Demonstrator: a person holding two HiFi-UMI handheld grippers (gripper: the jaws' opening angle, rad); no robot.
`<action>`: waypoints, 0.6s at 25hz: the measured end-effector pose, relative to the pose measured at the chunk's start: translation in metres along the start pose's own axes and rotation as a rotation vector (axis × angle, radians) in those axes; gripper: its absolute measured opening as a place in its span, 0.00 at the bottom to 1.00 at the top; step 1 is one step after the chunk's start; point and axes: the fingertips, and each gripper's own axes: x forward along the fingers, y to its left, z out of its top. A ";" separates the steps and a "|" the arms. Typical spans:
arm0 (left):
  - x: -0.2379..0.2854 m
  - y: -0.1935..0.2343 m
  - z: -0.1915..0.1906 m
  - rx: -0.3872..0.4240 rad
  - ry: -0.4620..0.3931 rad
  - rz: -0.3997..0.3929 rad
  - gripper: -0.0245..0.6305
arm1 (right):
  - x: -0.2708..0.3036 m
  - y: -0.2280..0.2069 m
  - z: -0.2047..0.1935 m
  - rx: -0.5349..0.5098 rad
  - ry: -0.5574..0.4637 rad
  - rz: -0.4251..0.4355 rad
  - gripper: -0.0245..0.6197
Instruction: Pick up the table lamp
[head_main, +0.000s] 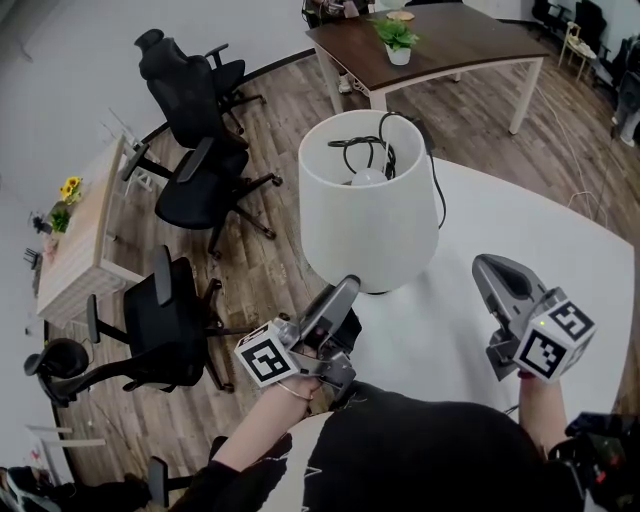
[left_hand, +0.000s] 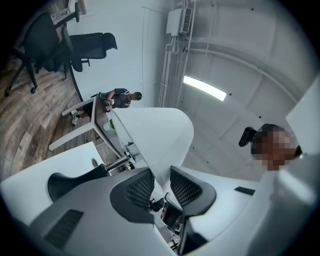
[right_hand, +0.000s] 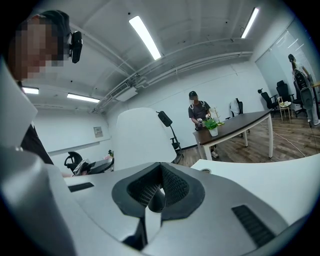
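wood floor (head_main: 290, 110) spreads behind a white tabletop (head_main: 560, 230). beyond stands a brown desk (head_main: 450, 40), and black office chairs (head_main: 200, 190) crowd the left. the lamp (head_main: 365, 215) stands upright near the tabletop's near left edge. the left claw (head_main: 345, 290) is pinched on the shade's lower rim. the right claw (head_main: 490, 270) hangs closed and empty, apart to the right. a potted plant (head_main: 397, 40) sits on the desk; a black cord (head_main: 365, 150) coils inside the shade.

Wood-plank floor (head_main: 300, 90); black office chairs (head_main: 200, 190); dark-topped table (head_main: 450, 40) with potted plant (head_main: 397, 40); white wall (head_main: 60, 60).
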 end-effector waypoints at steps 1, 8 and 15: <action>0.003 0.001 0.002 -0.005 -0.001 -0.006 0.20 | 0.002 0.000 0.000 -0.002 0.001 0.002 0.06; 0.021 0.003 0.017 0.015 -0.001 -0.045 0.17 | 0.014 0.003 -0.004 -0.003 0.018 0.010 0.06; 0.043 0.005 0.027 -0.018 -0.011 -0.049 0.15 | 0.028 0.004 -0.015 -0.001 0.053 0.031 0.06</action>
